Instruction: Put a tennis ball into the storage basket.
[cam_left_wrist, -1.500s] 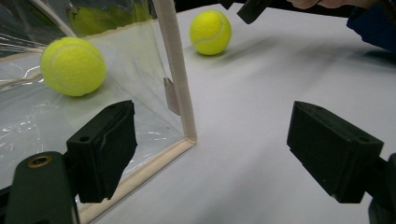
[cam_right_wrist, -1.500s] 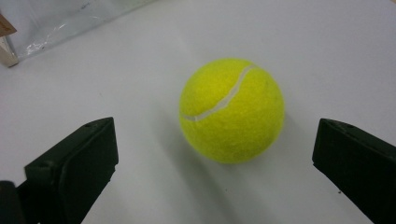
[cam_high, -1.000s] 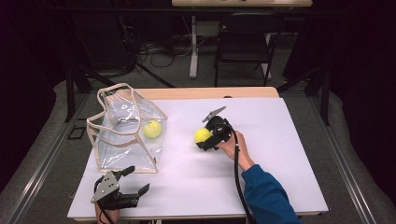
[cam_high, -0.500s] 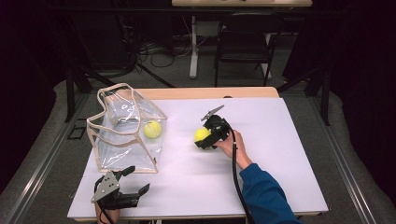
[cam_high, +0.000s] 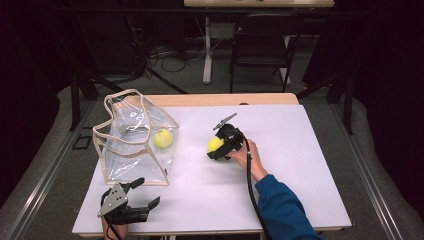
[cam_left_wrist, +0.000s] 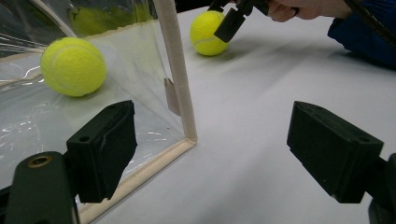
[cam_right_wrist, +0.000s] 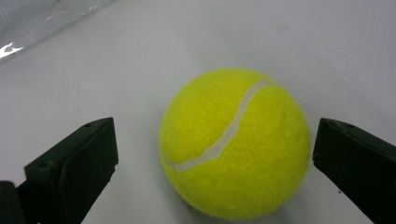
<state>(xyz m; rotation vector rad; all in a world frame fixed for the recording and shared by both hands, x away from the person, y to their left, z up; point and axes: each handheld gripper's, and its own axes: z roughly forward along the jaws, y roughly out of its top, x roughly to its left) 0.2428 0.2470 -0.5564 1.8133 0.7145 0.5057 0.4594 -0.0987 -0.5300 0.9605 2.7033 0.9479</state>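
Jaws of the right gripper are standing spread wide, released, with a tennis ball sitting between them on the white tabletop; neither jaw is touching the ball, a gap is showing on each side, and the ball's underside is running off the bottom of the right gripper view. From the high view the right gripper is covering part of that ball, so just its near-left portion is peeking out. Jaws of the left gripper are also hanging apart, released and grasping nothing, with bare tabletop lying between them. Beyond its left jaw, a clear bag with beige trim is standing, its corner seam rising just ahead of that jaw. A 2nd tennis ball is resting inside, blurred slightly by the glossy plastic. Reflections in the bag's wall are making the upper interior hard to read. Farther ahead, the right hand is being cut off by the top edge.
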